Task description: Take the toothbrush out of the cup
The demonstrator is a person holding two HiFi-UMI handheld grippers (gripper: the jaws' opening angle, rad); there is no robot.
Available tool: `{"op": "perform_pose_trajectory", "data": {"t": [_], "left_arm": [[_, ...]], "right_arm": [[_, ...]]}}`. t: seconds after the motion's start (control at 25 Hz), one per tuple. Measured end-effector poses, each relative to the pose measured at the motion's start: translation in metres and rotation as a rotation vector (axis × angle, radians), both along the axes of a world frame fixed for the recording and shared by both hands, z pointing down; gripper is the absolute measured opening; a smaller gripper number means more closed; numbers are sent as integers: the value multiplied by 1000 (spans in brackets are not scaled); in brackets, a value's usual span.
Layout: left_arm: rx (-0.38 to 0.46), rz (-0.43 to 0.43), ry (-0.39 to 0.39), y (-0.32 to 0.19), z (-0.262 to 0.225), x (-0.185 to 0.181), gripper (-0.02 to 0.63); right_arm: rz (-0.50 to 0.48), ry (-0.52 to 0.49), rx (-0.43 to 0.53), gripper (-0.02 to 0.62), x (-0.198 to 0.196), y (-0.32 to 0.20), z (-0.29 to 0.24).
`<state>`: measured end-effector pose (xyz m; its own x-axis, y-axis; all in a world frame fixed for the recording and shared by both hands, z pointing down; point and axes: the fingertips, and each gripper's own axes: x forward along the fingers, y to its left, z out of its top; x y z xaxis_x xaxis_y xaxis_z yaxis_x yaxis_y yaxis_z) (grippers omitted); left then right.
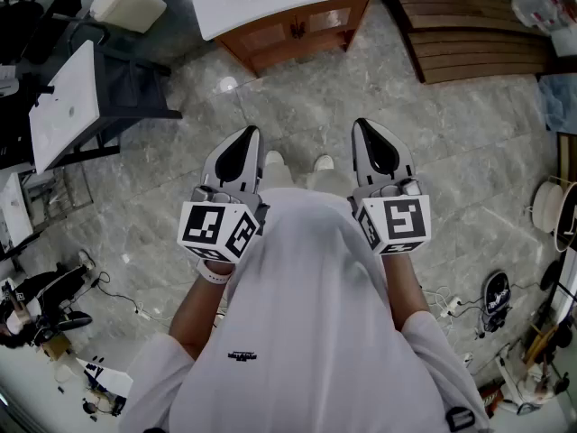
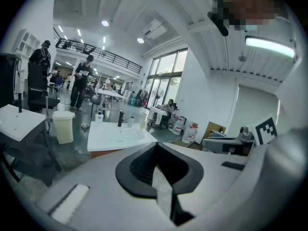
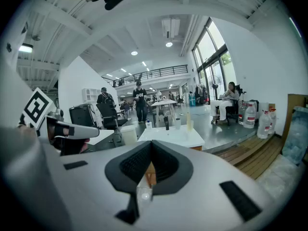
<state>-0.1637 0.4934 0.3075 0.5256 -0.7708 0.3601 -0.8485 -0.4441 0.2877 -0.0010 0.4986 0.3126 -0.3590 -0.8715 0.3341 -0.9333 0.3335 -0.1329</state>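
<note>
Left tool (image 2: 157, 148): jaws closed tip to tip, nothing between them. Only floor shows through the dark V-shaped gap behind the tips. Right tool (image 3: 151, 146): the same, jaws together and empty.

In the head view both tools sit side by side in front of the person's white shirt (image 1: 306, 314), pointing to the top of the frame. A marker cube rides the near end of each and the hands are mostly hidden under them. The toes of two pale shoes (image 1: 323, 162) peek out between the tools; the shirt covers the legs.

Beyond is the grey marble floor (image 1: 297, 97), then the white worktop (image 1: 230, 12) of a wooden vanity at top centre. The frame edge cuts it off, so only the basin and drain show there.

In both gripper views the worktop sits mid-frame, well apart from the tools. On it:
- a black tap (image 3: 166, 121)
- a small pale cup (image 3: 177, 123) just right of the tap
- a taller yellowish upright thing (image 3: 188, 119) further right
- a small bottle (image 3: 148, 124) left of the tap

All are too small to tell whether the toothbrush stands in the cup.

A white bin (image 2: 63, 126) stands left of the vanity. People stand far back, and one sits by the windows (image 3: 230, 97); detail is lost.
</note>
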Motion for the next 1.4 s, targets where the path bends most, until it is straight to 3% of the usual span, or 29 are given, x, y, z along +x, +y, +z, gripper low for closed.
{"op": "perform_pose_trajectory", "data": {"t": [0.28, 0.4, 0.6, 0.96, 1.12, 1.4], "left_arm": [[-6, 58, -9, -36, 13, 8, 6], [-17, 86, -11, -46, 18, -3, 6], [-8, 96, 1, -67, 16, -37, 6], [-32, 37, 86, -103, 28, -123, 6], [-50, 38, 107, -128, 30, -129, 6], [-15, 46, 93, -208, 27, -106, 6]], "right_arm": [[45, 12, 3, 6, 3, -31, 8], [59, -27, -26, 6, -9, -35, 11], [86, -26, -8, 8, -37, -54, 6], [76, 13, -1, 8, -107, -111, 2], [95, 15, -16, 8, -103, -132, 2], [190, -4, 22, 8, -63, -205, 9]]}}
